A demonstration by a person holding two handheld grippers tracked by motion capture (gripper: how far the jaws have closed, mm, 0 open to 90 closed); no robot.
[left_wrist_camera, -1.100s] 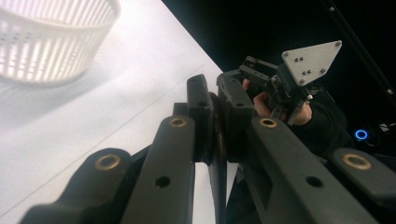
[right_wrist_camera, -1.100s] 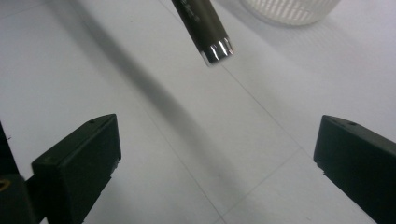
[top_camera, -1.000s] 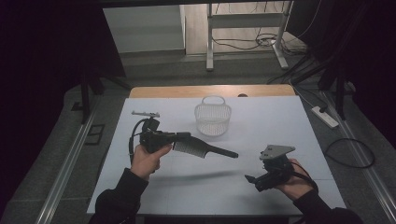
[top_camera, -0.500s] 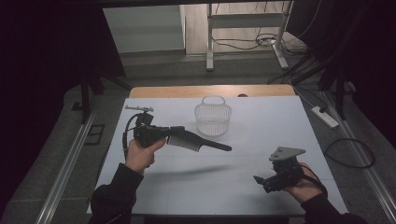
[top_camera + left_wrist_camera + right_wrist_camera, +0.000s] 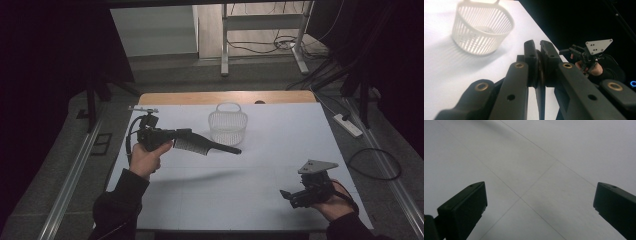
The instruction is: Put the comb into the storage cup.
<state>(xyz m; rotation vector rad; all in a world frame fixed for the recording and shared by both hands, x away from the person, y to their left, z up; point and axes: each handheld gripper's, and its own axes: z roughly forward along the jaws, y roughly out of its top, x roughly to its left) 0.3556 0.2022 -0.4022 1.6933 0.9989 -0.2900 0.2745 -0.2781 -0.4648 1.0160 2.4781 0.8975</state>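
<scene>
Since a second ago, we carry the black comb (image 5: 207, 145) up and toward the far side, closer to the white basket (image 5: 228, 126), while our right tool (image 5: 289, 196) slides to the near right edge of the surface (image 5: 260, 190). Our left tool (image 5: 172, 136) is clenched on the comb's toothed end, handle pointing right, just in front of the basket. Our right tool hangs released, holding nothing. We judge the drop into the basket comes next.
</scene>
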